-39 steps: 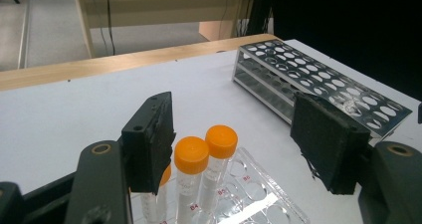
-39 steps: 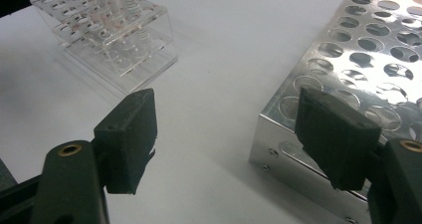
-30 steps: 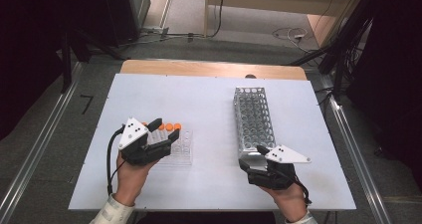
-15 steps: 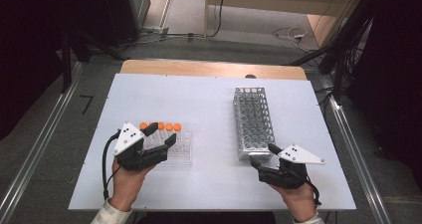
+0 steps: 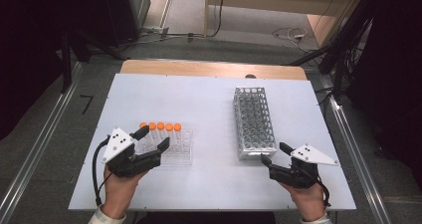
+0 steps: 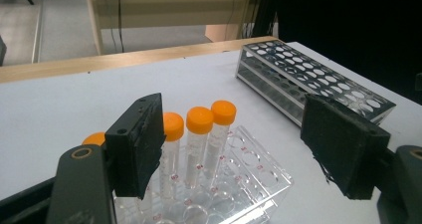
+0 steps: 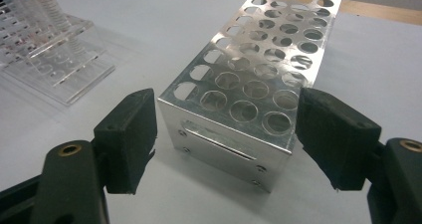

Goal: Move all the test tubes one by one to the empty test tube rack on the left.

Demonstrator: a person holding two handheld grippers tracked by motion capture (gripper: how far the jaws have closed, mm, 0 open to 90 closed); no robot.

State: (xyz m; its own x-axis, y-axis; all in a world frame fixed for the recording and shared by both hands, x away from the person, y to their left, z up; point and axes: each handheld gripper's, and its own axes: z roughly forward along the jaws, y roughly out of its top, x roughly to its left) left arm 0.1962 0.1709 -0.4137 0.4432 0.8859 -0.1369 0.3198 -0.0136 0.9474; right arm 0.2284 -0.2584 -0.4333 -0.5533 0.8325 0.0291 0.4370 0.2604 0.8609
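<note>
Our left hand-held gripper (image 5: 152, 138) stands wide open with nothing between its pads; its jaws have just been opening. It hovers at the near left corner of the clear acrylic rack (image 5: 171, 147), with the orange-capped tubes (image 6: 199, 134) just beyond its jaws. Our right hand-held gripper (image 5: 272, 153) is likewise wide open and holds nothing, its jaws flanking the near end of the metal rack (image 5: 254, 122) without touching it.

We judge the tubes light, stiff plastic and slick along the barrel, so a hold just below the cap, across the tube, looks safest; squeezing hard could make one squirt out. The acrylic rack seems light and may slide or tip when a tube is drawn. The metal rack looks stiff and steadier.

We count five orange caps in a single row at the far side of the acrylic rack, two racks, and no tubes in the metal rack, which lies to the right of the acrylic one on the white tabletop (image 5: 209, 104).
</note>
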